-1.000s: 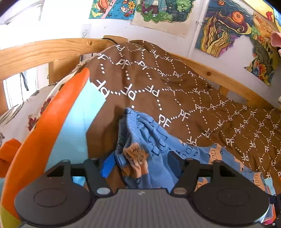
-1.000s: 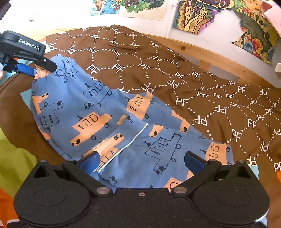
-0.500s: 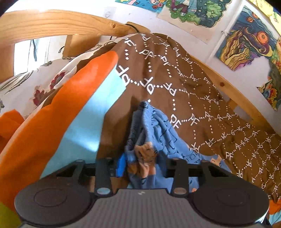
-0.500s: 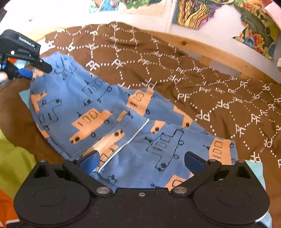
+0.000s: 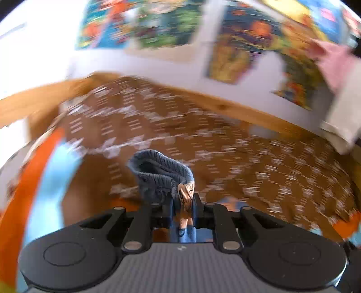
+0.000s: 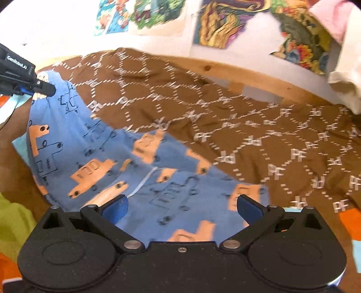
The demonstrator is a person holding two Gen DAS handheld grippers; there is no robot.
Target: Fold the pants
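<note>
Now, over on the left, the left gripper (image 6: 44, 86) is clamped tight on the gathered waistband of the pants (image 6: 108, 157), and that corner is lifted clear of the bed. Through the left wrist camera the left gripper (image 5: 181, 208) shows its jaws squeezed together on a bunched fold of blue and peach cloth, the ribbed elastic of the pants (image 5: 162, 178) looping up just ahead of the fingertips. Everything behind is smeared with blur. The pants run lengthwise from that raised waistband at upper left down to the lower right, where the leg ends lie flat on the brown blanket (image 6: 225, 112). Blue fabric, peach vehicle prints, a pale seam down the middle. Moving across, the right gripper (image 6: 181, 208) hangs spread wide above the leg end, blue pads apart, nothing between them. I cannot tell if the pads touch the cloth. Around the pants: a green cloth (image 6: 13, 223) at the lower left, a wooden bed rail (image 6: 237, 72) behind the blanket, colourful pictures (image 6: 225, 22) on the wall, and at far right a white cloth (image 6: 345, 76) with a pink one (image 6: 331, 15) above it.
</note>
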